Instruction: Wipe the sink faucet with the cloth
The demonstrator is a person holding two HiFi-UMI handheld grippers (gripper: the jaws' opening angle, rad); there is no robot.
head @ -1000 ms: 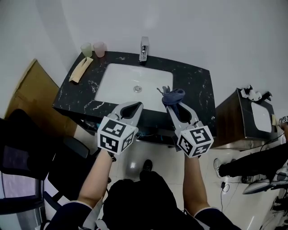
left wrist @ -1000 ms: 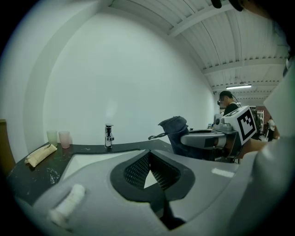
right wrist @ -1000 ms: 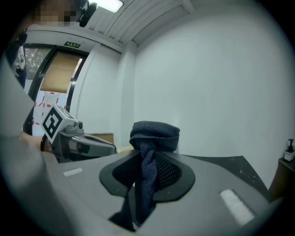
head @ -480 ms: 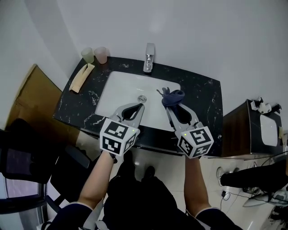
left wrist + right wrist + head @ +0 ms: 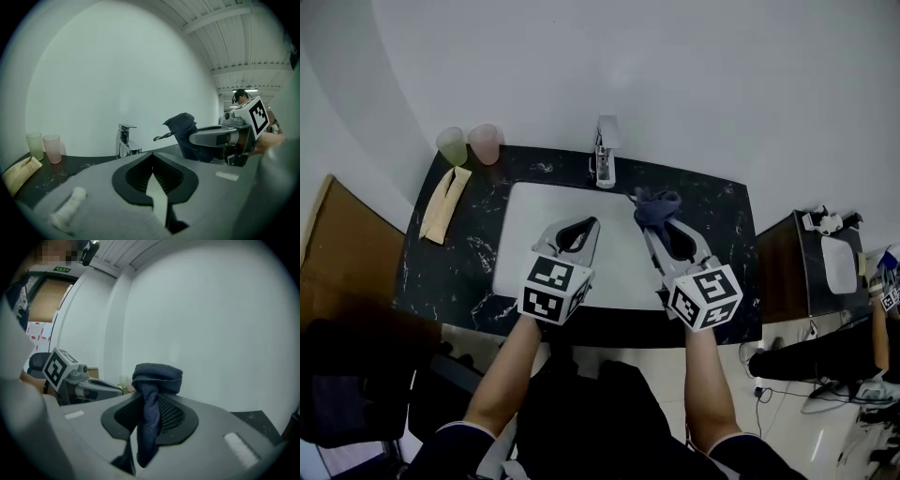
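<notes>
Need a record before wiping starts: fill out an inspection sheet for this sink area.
Surface: black counter, white sink set in it.
Job's things: faucet at the back rim; cloth in the right gripper.
Clutter: two cups and a beige towel, back left.
Grippers: left gripper shut, empty; right gripper shut on cloth.
Cables: nothing seen on the counter.
Surroundings: white wall behind; cabinet and a person at right.
</notes>
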